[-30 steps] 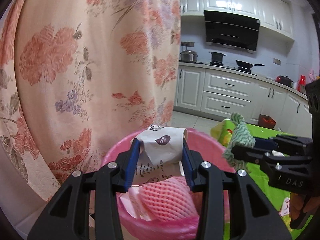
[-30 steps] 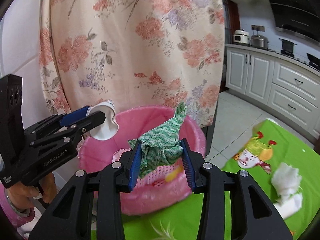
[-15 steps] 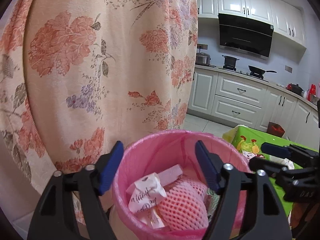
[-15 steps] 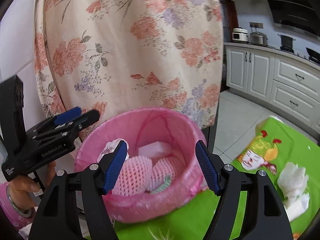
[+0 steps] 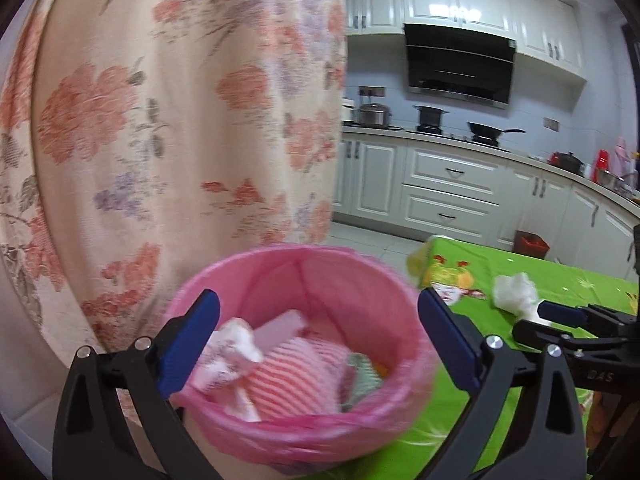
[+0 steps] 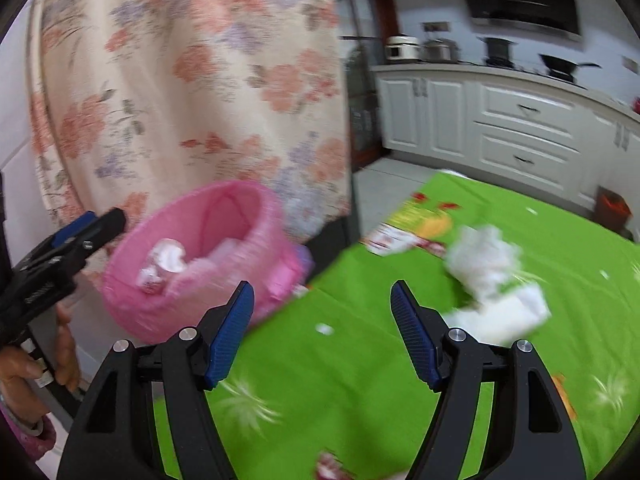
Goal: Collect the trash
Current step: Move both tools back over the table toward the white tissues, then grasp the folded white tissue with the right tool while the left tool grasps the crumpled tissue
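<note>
The left gripper (image 5: 318,340) has just been opening and now stands spread wide, with nothing between its blue pads (image 5: 188,344). Right ahead of it, framed by the two fingers, sits the pink bin (image 5: 304,432), lined with a pink bag. Inside the bin lie a crumpled printed paper (image 5: 230,354), just off the left pad, a pink foam net (image 5: 296,376) in the middle, and a bit of green cloth (image 5: 362,376) towards the right finger. Beyond the bin hangs a flowered curtain (image 5: 160,120). To the right of this gripper the green tablecloth (image 5: 560,280) spreads out, with a white tissue wad (image 5: 514,290) on it.

The right gripper (image 6: 322,334) has also opened within the last moment; its jaws stand well apart and hold nothing. Under and ahead of it is the green tablecloth (image 6: 360,360). The white tissue wad (image 6: 488,276) lies ahead and to the right of its right finger, blurred, not touched by it. The pink bin (image 6: 192,308) is ahead and to the left, at the table's edge. Further left, the other gripper reaches towards the bin, gripped by a hand (image 6: 40,356).
</note>
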